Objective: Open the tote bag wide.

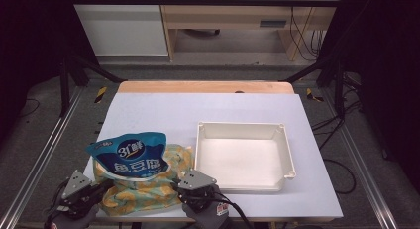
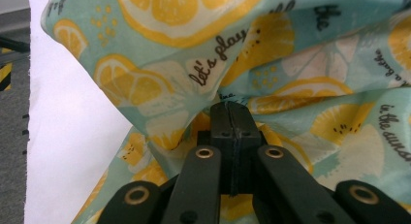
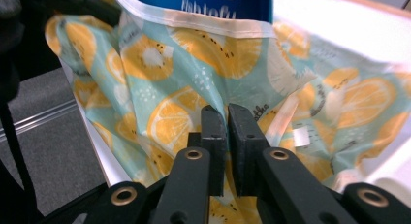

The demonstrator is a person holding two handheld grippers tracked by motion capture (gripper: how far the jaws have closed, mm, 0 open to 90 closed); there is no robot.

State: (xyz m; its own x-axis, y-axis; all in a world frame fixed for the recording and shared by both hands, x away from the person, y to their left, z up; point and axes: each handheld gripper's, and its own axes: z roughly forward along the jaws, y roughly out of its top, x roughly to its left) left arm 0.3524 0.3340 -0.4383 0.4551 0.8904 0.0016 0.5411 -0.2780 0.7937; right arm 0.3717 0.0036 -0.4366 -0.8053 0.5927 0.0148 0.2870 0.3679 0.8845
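Lemon-print bag, pinched by both grippers, holds a blue packet.

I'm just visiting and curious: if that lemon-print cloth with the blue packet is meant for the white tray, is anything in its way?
Nothing visible is. Both tongs, left and right, already pinch the lemon cloth, with the blue packet on it. The white tray sits right beside it, open and empty, with only bare tabletop between.

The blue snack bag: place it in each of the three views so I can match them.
High view: blue snack bag lies lower left on the lemon-print cloth, left of the white tray.
Left gripper view: not in it; the cloth is the shared landmark.
Right gripper view: top centre, above the cloth.
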